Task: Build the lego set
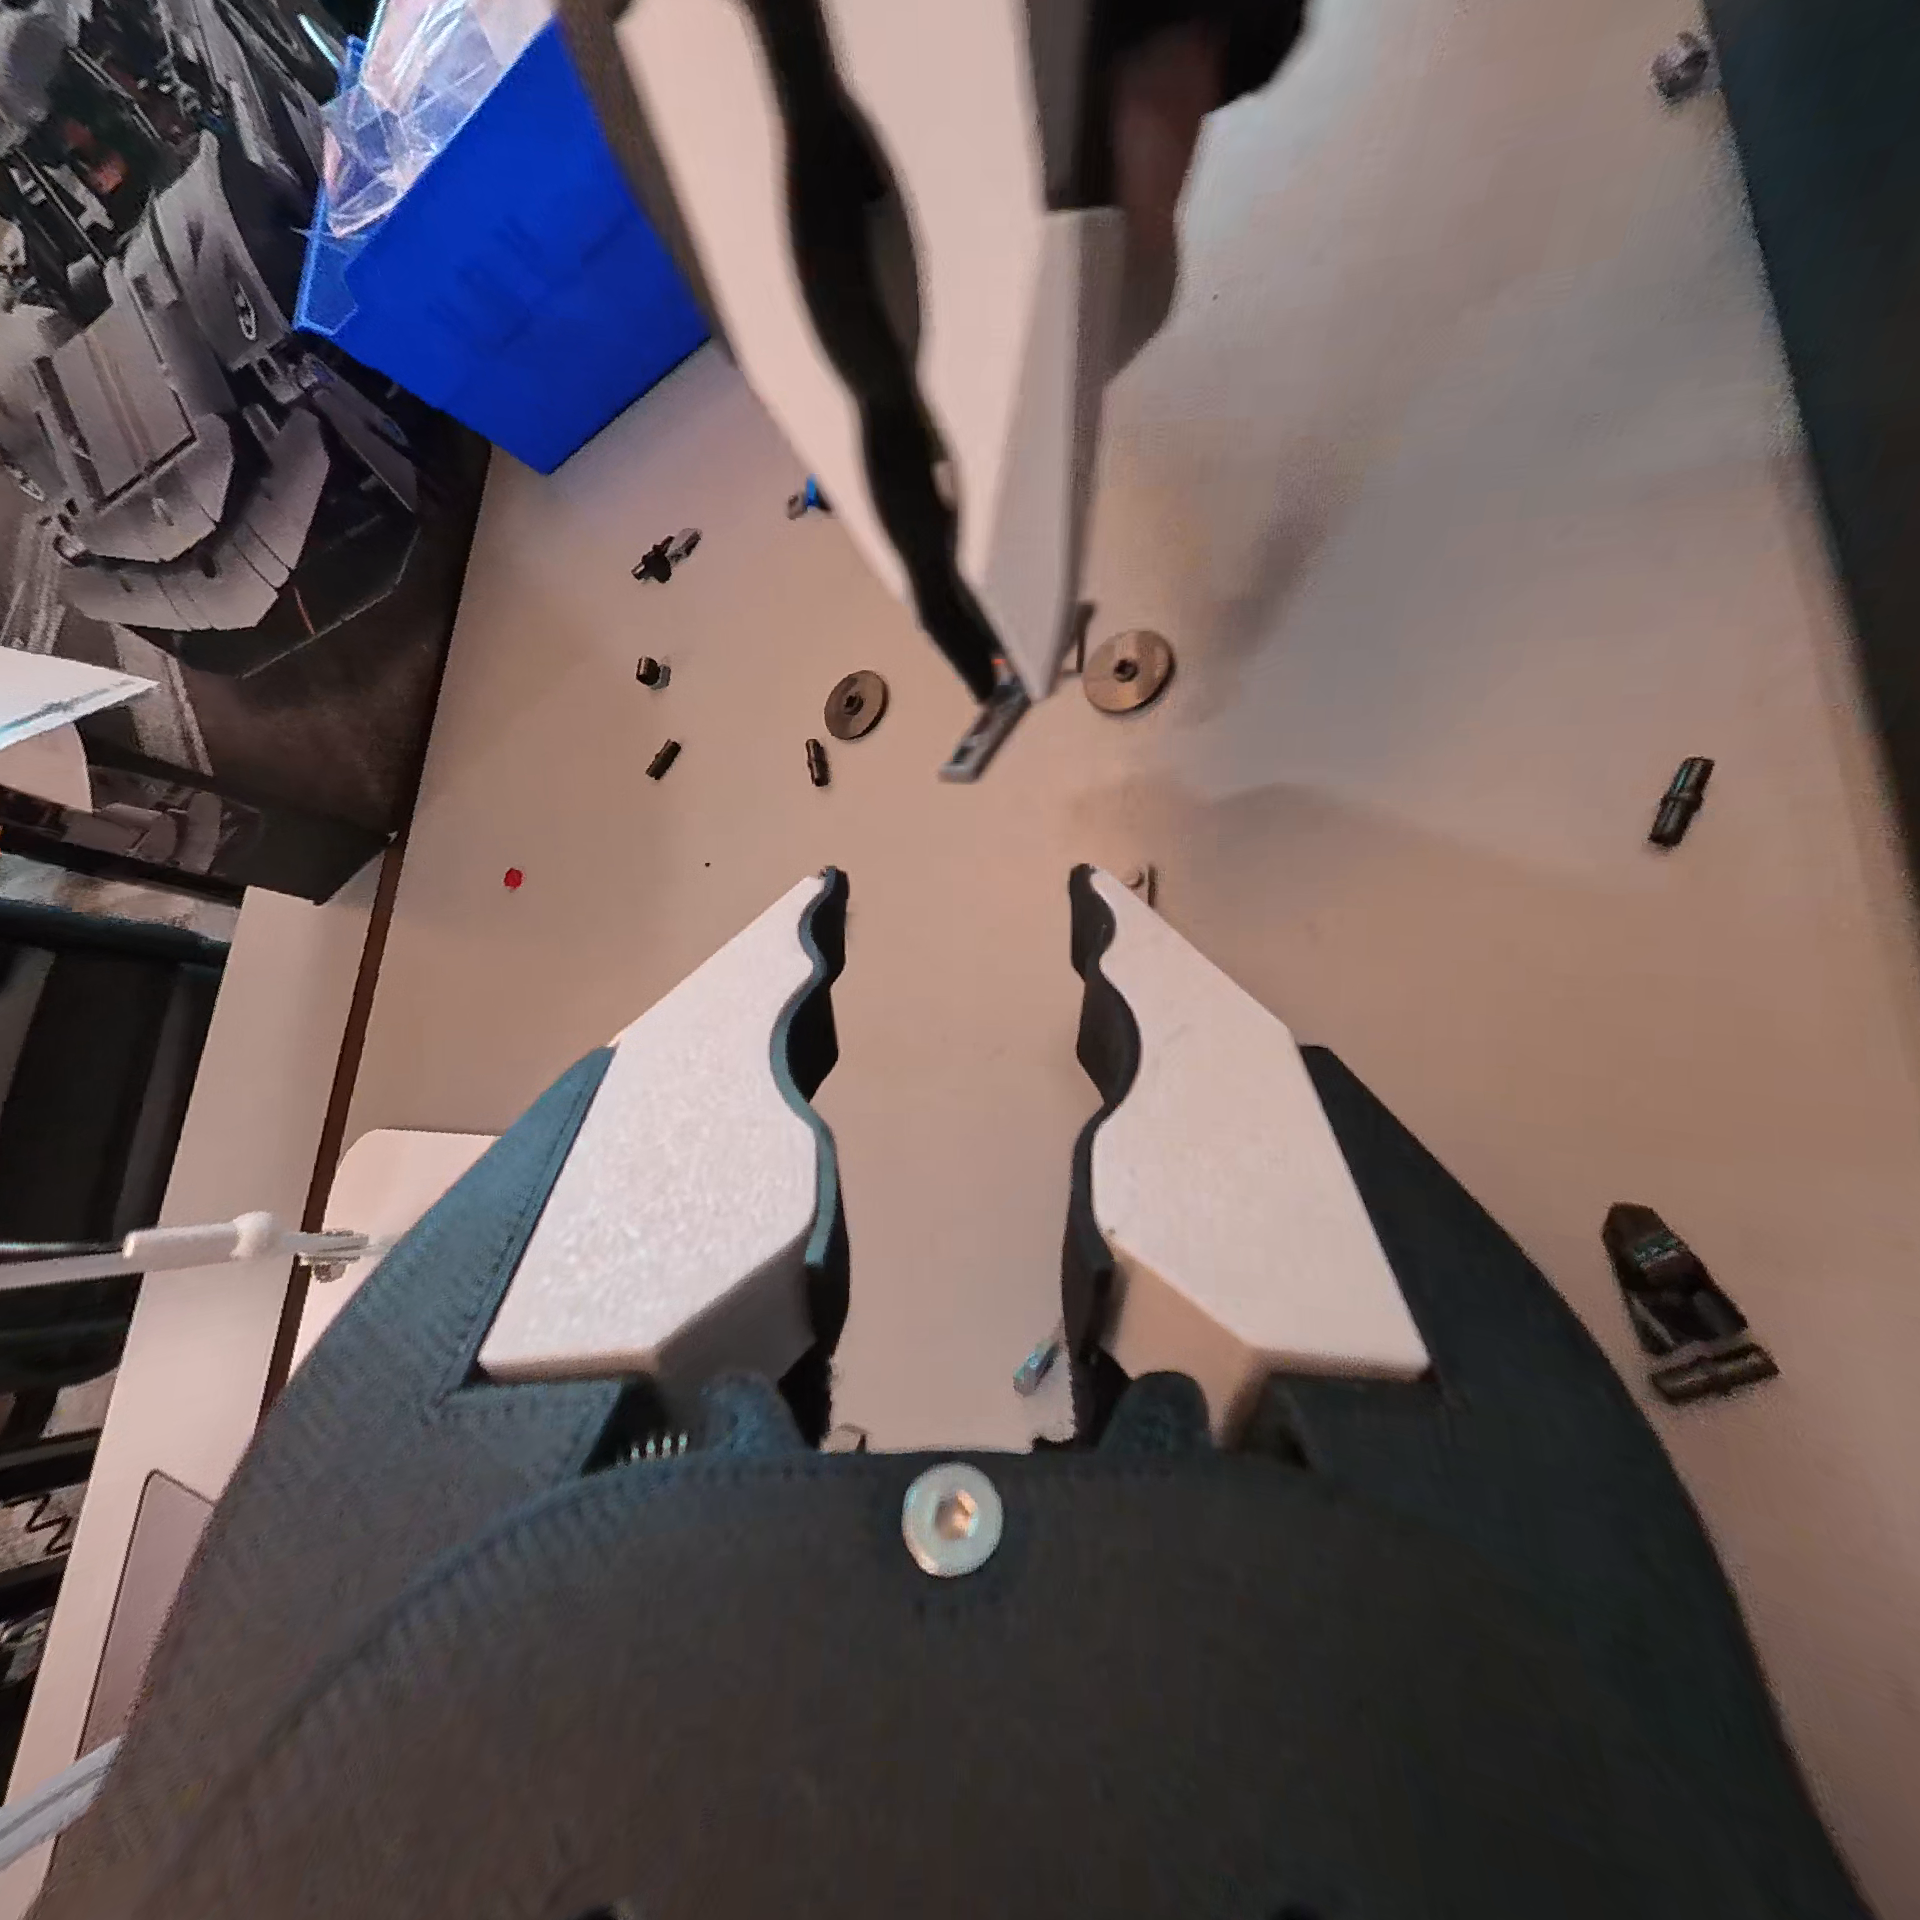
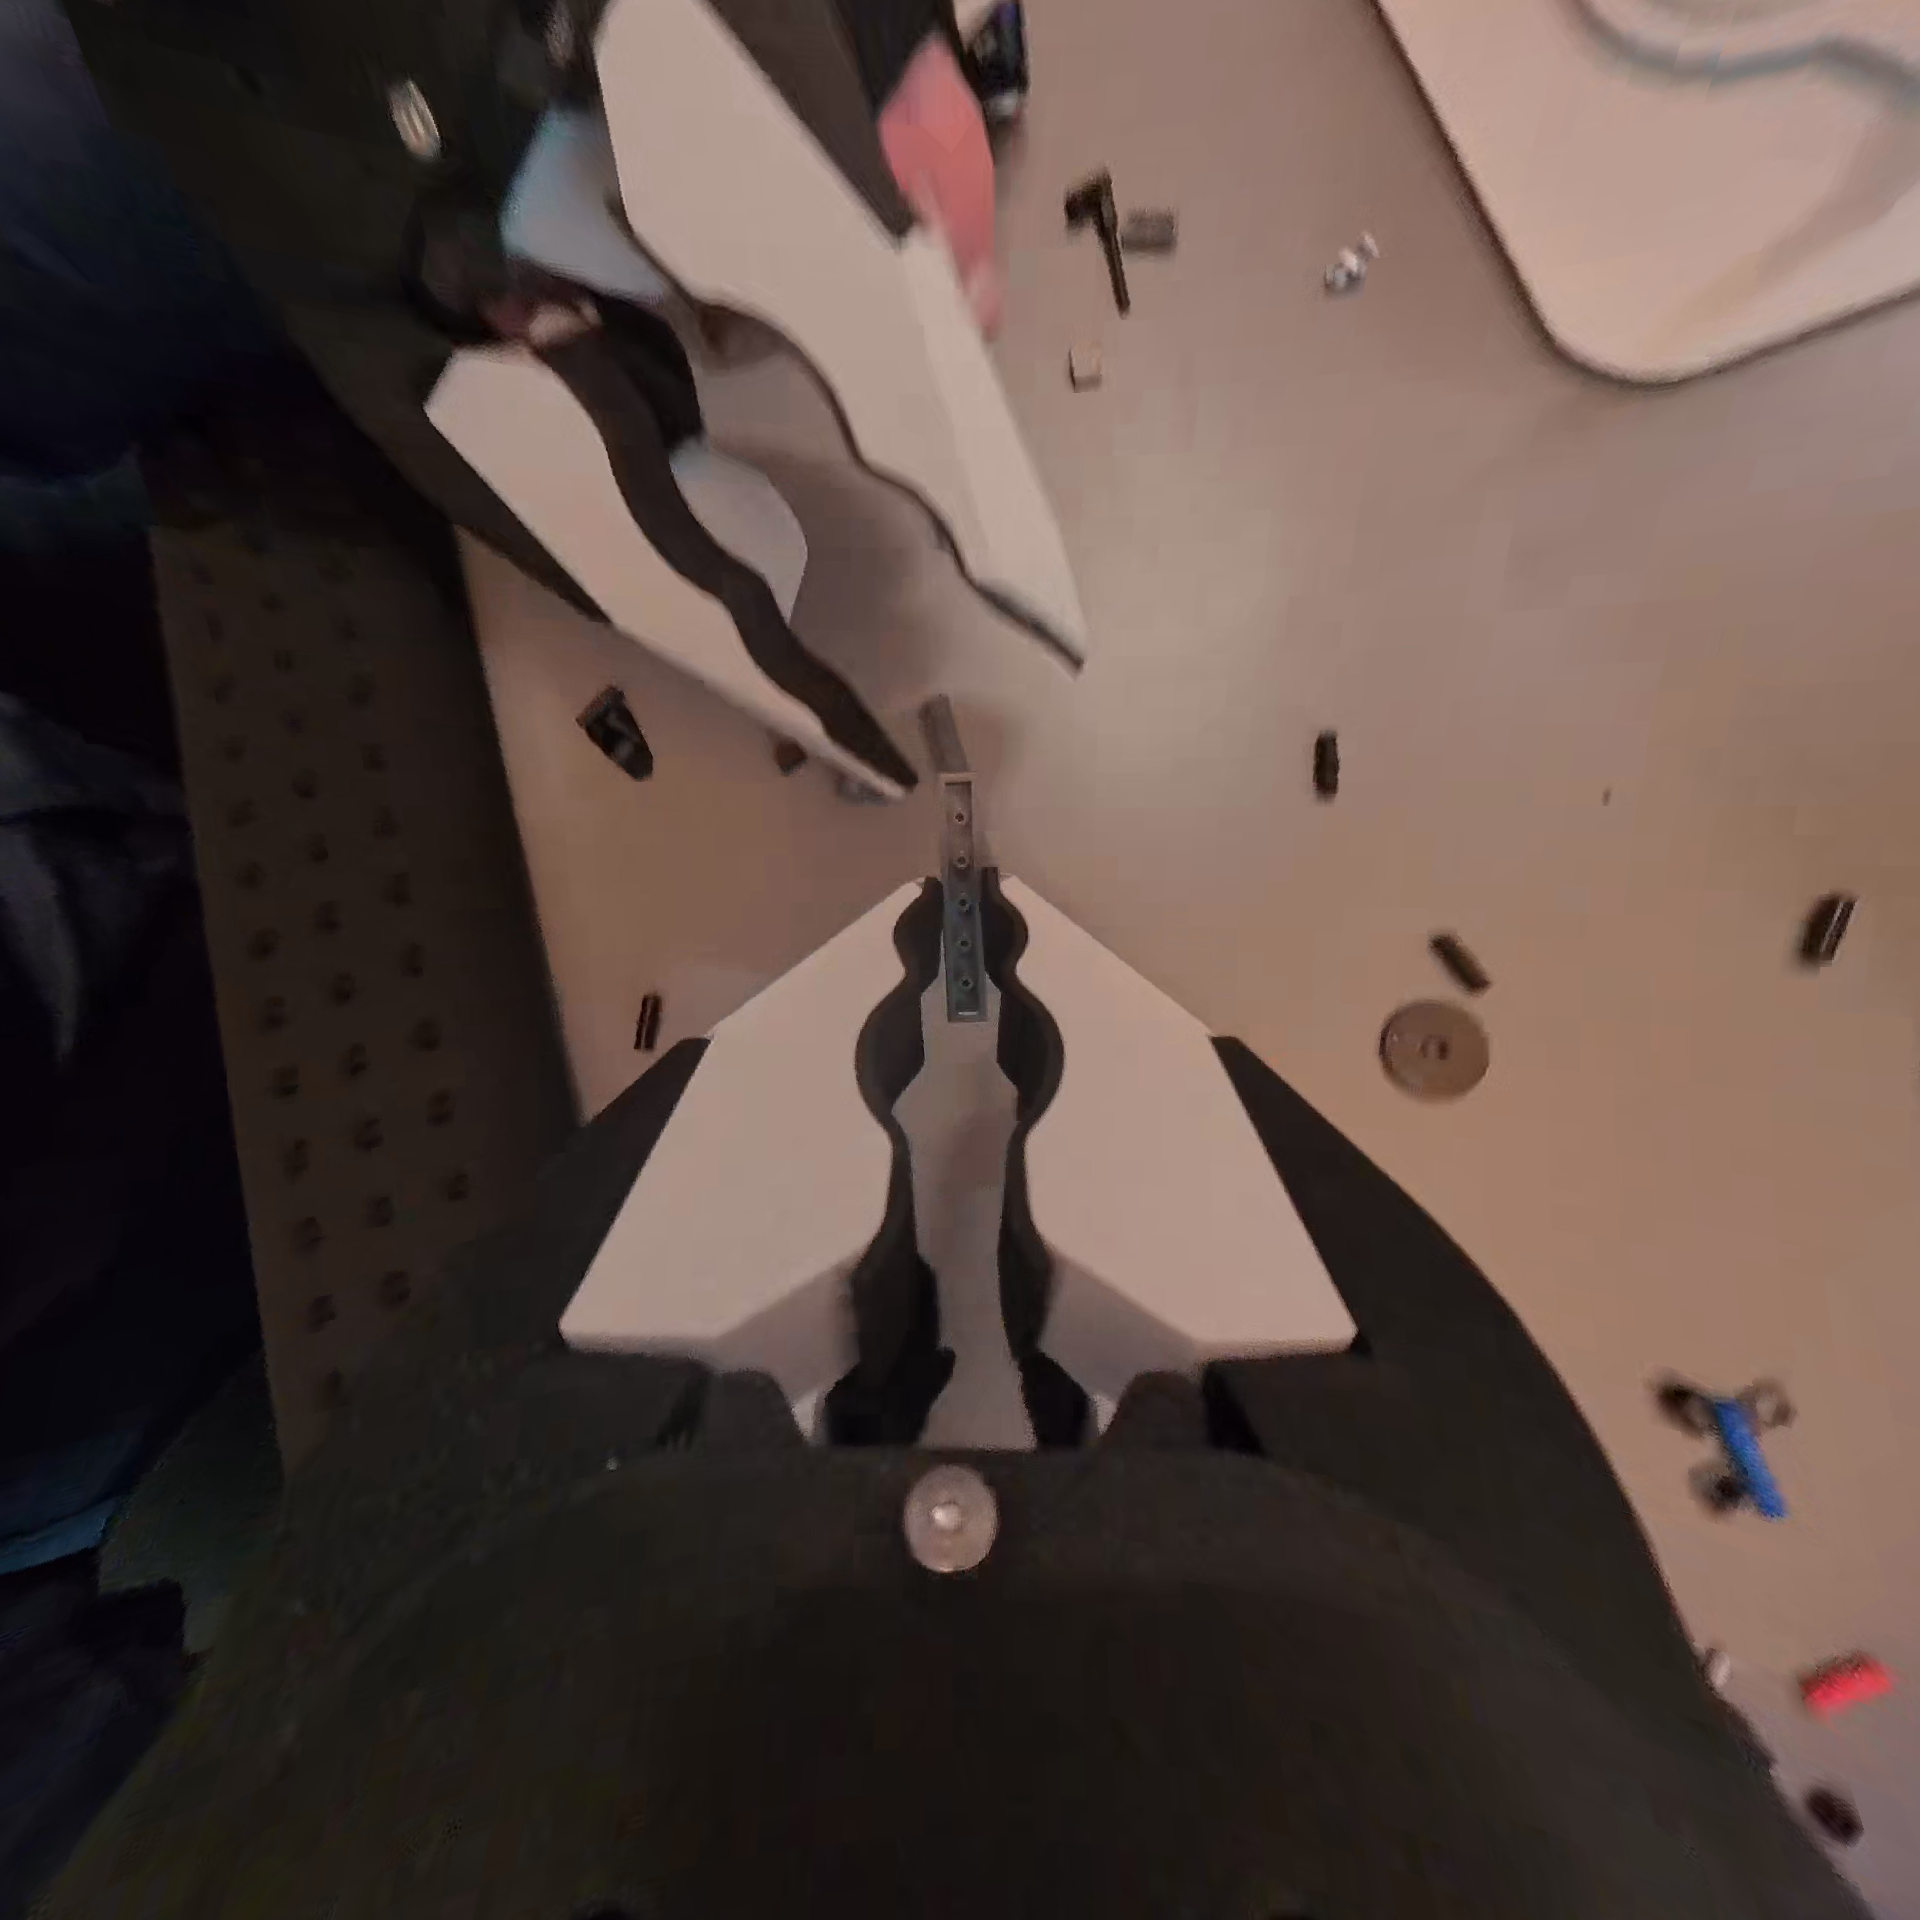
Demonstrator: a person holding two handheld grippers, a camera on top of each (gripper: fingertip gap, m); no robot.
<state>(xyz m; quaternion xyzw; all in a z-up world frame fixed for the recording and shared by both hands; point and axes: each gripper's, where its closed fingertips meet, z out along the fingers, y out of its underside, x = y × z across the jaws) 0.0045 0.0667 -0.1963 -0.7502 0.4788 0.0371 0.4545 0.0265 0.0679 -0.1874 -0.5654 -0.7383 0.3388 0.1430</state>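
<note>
i can't make out the blurred blue piece [image 2: 1740,1455] near the desk [image 2: 1351,623] edge; my right tongs [image 2: 961,883] hide the grey plate's [image 2: 961,831] near end.

My left wrist camera looking steeply down along my open fingers, close over the pale table [image 1: 1455,520], my right wrist camera likewise near, facing the opposite way, both sharing the grey strip [image 1: 977,743] [image 2: 961,925] and each other's gripper

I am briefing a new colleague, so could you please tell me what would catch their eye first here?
The right gripper stands out, its jaws shut on a thin grey studded strip above the pale table. The left gripper faces it with open, empty jaws. A blue bin sits at the table's far edge.
</note>
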